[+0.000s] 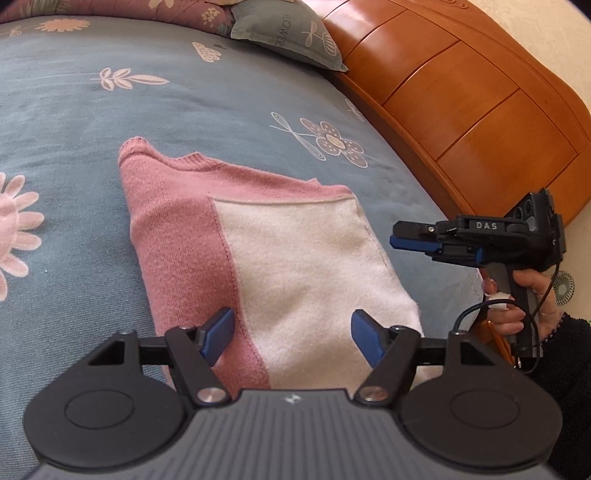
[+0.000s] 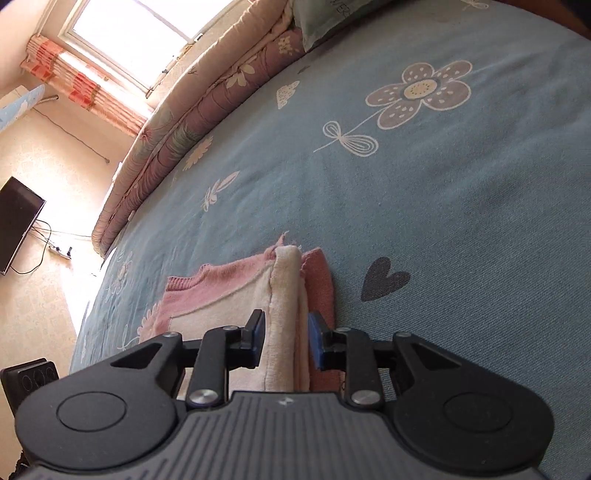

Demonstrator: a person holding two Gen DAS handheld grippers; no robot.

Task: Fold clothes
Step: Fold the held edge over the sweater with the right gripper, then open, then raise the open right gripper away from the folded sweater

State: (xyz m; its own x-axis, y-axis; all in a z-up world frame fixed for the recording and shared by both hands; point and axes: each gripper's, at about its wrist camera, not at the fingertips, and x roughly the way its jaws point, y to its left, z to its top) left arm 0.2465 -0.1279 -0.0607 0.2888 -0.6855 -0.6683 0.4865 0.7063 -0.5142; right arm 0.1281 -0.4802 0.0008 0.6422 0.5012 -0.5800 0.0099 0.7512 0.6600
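A folded sweater (image 1: 258, 236), pink with a cream panel across its upper face, lies flat on the blue flowered bedspread (image 1: 74, 122), its ribbed collar toward the far side of the bed and its near edge just under the left gripper (image 1: 291, 338). That gripper hovers over the sweater's near end with its blue-padded fingers (image 1: 218, 334) spread wide, one over the pink part and the other over the cream part; nothing is caught between them, and whether the tips brush the knit cannot be told. To the right of the sweater, beyond its cream edge and near the wooden headboard (image 1: 461, 96), the right gripper (image 1: 397, 240) is seen side-on in the left wrist view, carried by a hand (image 1: 517, 306) in a dark sleeve, its tips just clear of the garment. In its own view the right gripper (image 2: 286, 338) has its jaws parted a modest way, and the thick folded edge of the sweater (image 2: 284, 291) appears in the gap between them; a sliver of space shows beside each pad, so the cloth is not pinched. A grey pillow (image 1: 284, 33) rests at the head of the bed.
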